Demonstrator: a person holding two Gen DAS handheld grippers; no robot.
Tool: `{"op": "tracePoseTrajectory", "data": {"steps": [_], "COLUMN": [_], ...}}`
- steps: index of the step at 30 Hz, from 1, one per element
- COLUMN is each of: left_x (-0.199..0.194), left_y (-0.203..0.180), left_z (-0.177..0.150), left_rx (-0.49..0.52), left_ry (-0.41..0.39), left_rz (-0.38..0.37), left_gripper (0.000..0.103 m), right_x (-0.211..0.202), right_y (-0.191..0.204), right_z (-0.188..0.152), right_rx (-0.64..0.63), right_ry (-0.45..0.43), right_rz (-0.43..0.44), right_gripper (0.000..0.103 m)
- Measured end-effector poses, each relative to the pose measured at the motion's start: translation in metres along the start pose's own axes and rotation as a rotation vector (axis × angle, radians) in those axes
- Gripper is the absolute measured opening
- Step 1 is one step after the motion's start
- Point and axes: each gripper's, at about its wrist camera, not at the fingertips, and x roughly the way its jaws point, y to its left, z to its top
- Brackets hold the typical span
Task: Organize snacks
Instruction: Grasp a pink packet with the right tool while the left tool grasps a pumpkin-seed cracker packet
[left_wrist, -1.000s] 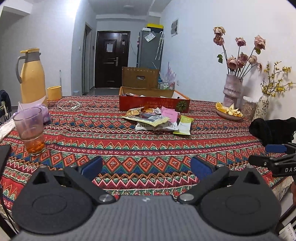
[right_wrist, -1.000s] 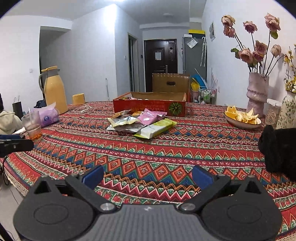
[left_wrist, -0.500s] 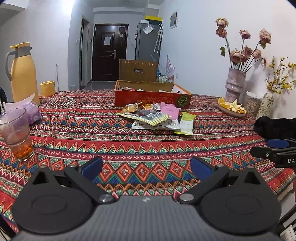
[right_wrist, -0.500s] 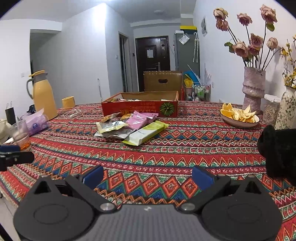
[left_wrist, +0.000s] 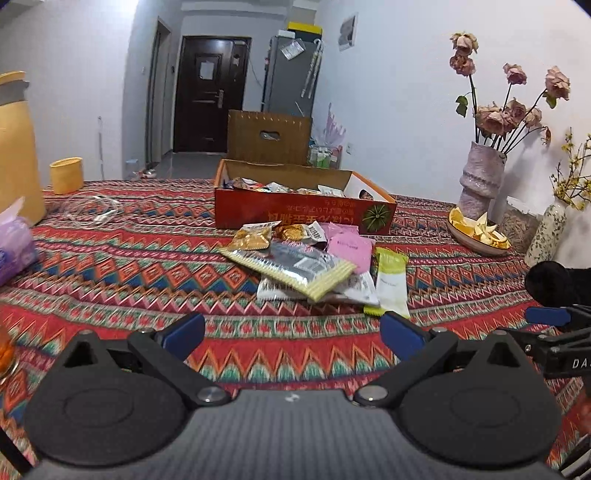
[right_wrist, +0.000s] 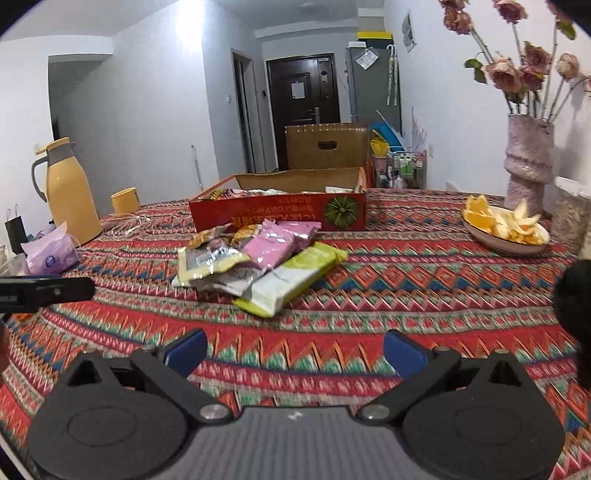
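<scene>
Both the left claw (left_wrist: 291, 330) and right claw (right_wrist: 293, 347) gape wide and empty, with the snack packets (right_wrist: 255, 260) heaped at twelve o'clock before the red box (right_wrist: 280, 210): light, crinkly, likely slippery, best pinched at a sealed edge.

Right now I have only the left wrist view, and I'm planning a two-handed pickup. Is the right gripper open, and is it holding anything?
Observer: The right gripper is open and empty, with its fingers spread above the tablecloth, short of the snack pile.
Operator: Which packet is nearest to it?
Observer: The green packet, which lies at the pile's near edge on that side.
Operator: My view cuts off the yellow thing on the left. What is it?
Observer: It's a yellow thermos, standing upright with its grey handle facing away from the pile.
</scene>
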Motion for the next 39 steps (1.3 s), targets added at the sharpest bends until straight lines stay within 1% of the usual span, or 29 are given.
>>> {"op": "tracePoseTrajectory", "data": {"steps": [2, 6, 8, 9, 11, 13, 14, 16, 17, 18, 19, 20, 21, 22, 23, 25, 26, 28, 29, 30, 31, 34, 36, 38, 39], "left_x": [0.020, 0.074, 0.103, 0.116, 0.140, 0.159, 0.166, 0.184, 0.192, 0.200, 0.210, 0.219, 0.228, 0.237, 0.242, 0.247, 0.250, 0.250, 0.249, 0.249, 0.250, 0.249, 0.245, 0.241, 0.238], "left_y": [0.004, 0.009, 0.009, 0.010, 0.011, 0.015, 0.018, 0.027, 0.031, 0.035, 0.039, 0.043, 0.048, 0.052, 0.058, 0.070, 0.073, 0.076, 0.076, 0.076, 0.076, 0.073, 0.074, 0.072, 0.071], "left_z": [0.011, 0.035, 0.046, 0.051, 0.062, 0.072, 0.075, 0.084, 0.088, 0.090, 0.091, 0.090, 0.089, 0.087, 0.085, 0.080, 0.080, 0.078, 0.076, 0.075, 0.075, 0.077, 0.079, 0.081, 0.082], "left_rx": [-0.007, -0.046, -0.059, -0.056, -0.055, -0.038, -0.018, 0.012, 0.024, 0.042, 0.070, 0.096, 0.093, 0.076, 0.045, -0.028, -0.041, -0.061, -0.055, -0.047, -0.050, -0.049, -0.060, -0.057, -0.052], "left_ry": [0.029, 0.093, 0.125, 0.134, 0.131, 0.109, 0.089, 0.088, 0.080, 0.074, 0.075, 0.083, 0.101, 0.125, 0.139, 0.145, 0.163, 0.145, 0.138, 0.138, 0.138, 0.147, 0.156, 0.150, 0.144], "left_rz": [-0.012, -0.057, -0.054, -0.036, 0.004, 0.050, 0.056, 0.073, 0.063, 0.035, -0.010, -0.042, -0.031, -0.007, -0.006, -0.063, -0.088, -0.105, -0.113, -0.126, -0.131, -0.129, -0.130, -0.132, -0.139], "left_gripper": [0.103, 0.103, 0.103, 0.103, 0.103, 0.103, 0.103, 0.103, 0.103, 0.102, 0.100, 0.089, 0.081, 0.077, 0.075, 0.076, 0.077, 0.072, 0.056, 0.047, 0.047, 0.045, 0.043, 0.041, 0.041], "right_x": [0.016, 0.058, 0.081, 0.093, 0.117, 0.138, 0.146, 0.158, 0.162, 0.167, 0.173, 0.181, 0.188, 0.196, 0.203, 0.216, 0.221, 0.228, 0.229, 0.228, 0.226, 0.223, 0.220, 0.222, 0.225], "right_y": [0.000, -0.001, -0.002, -0.004, -0.007, -0.010, -0.010, -0.008, -0.006, -0.005, -0.003, 0.001, 0.004, 0.008, 0.011, 0.019, 0.023, 0.031, 0.037, 0.041, 0.044, 0.040, 0.038, 0.033, 0.031], "right_z": [0.010, 0.036, 0.050, 0.056, 0.067, 0.075, 0.077, 0.083, 0.086, 0.090, 0.094, 0.098, 0.100, 0.102, 0.103, 0.102, 0.101, 0.097, 0.095, 0.093, 0.091, 0.088, 0.085, 0.083, 0.082], "right_rx": [0.005, -0.005, 0.014, 0.026, 0.048, 0.058, 0.056, 0.043, 0.043, 0.048, 0.055, 0.060, 0.063, 0.066, 0.071, 0.081, 0.079, 0.058, 0.017, -0.026, -0.057, -0.043, -0.034, -0.008, 0.007], "right_ry": [-0.001, 0.012, 0.021, 0.026, 0.044, 0.060, 0.061, 0.043, 0.035, 0.034, 0.042, 0.053, 0.063, 0.067, 0.071, 0.066, 0.058, 0.030, 0.032, 0.031, 0.029, 0.040, 0.050, 0.057, 0.073], "right_rz": [0.011, 0.038, 0.040, 0.044, 0.051, 0.044, 0.040, 0.021, 0.025, 0.046, 0.076, 0.100, 0.109, 0.111, 0.111, 0.093, 0.080, 0.051, 0.034, 0.018, 0.004, 0.001, -0.006, -0.006, 0.005], "right_gripper": [0.100, 0.092, 0.092, 0.090, 0.085, 0.085, 0.084, 0.081, 0.076, 0.071, 0.069, 0.066, 0.065, 0.065, 0.065, 0.065, 0.065, 0.064, 0.062, 0.060, 0.060, 0.060, 0.066, 0.068, 0.064]}}
